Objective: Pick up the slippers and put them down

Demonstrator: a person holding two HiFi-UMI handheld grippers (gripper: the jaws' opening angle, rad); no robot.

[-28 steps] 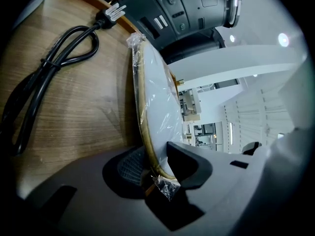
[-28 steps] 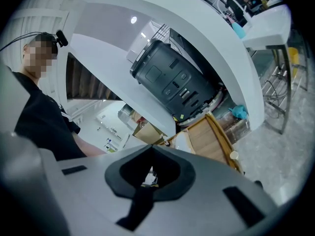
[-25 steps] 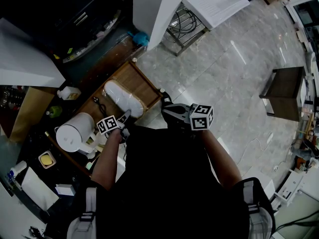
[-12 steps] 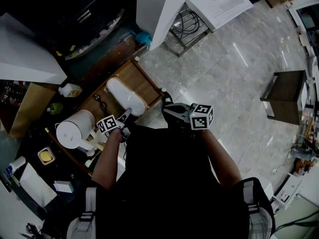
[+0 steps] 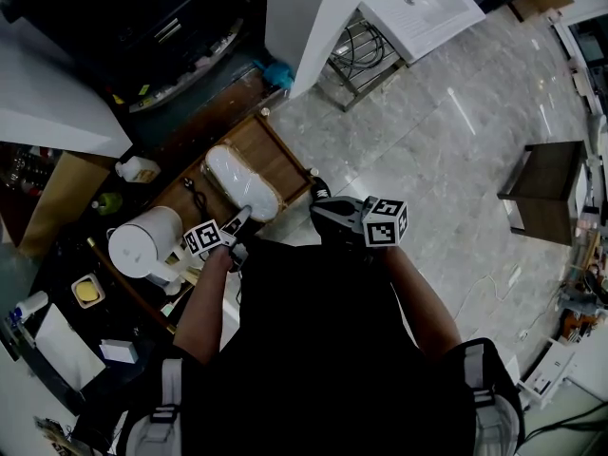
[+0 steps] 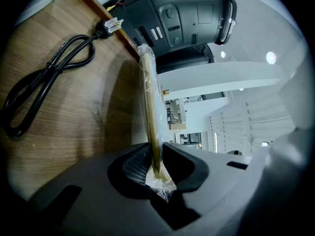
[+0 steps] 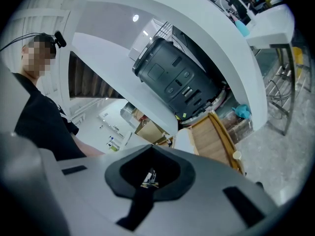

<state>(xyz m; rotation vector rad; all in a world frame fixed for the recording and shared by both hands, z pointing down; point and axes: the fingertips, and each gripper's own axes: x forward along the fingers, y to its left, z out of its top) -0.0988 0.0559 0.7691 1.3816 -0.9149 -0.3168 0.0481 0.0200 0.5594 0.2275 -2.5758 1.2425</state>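
One wrapped pack of slippers (image 5: pixel 237 180) on the wooden table (image 5: pixel 274 152); left hand-held gripper (image 6: pixel 156 163) clamped on its near edge.
Left gripper view shows the pack edge-on, thin, film crinkled at the jaws; judged light, flat, floppy, film slippery, so bite the sole edge, not loose film; right hand-held gripper (image 7: pixel 147 178) jaws together, nothing between; count: one pack (pair inside not confirmable), one black cable (image 6: pixel 44 77), one white kettle (image 5: pixel 142 242).

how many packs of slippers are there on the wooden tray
1. A white plastic-wrapped pack lies on the wooden tray, its near edge clamped in the left gripper. Others could be hidden behind the person's torso.
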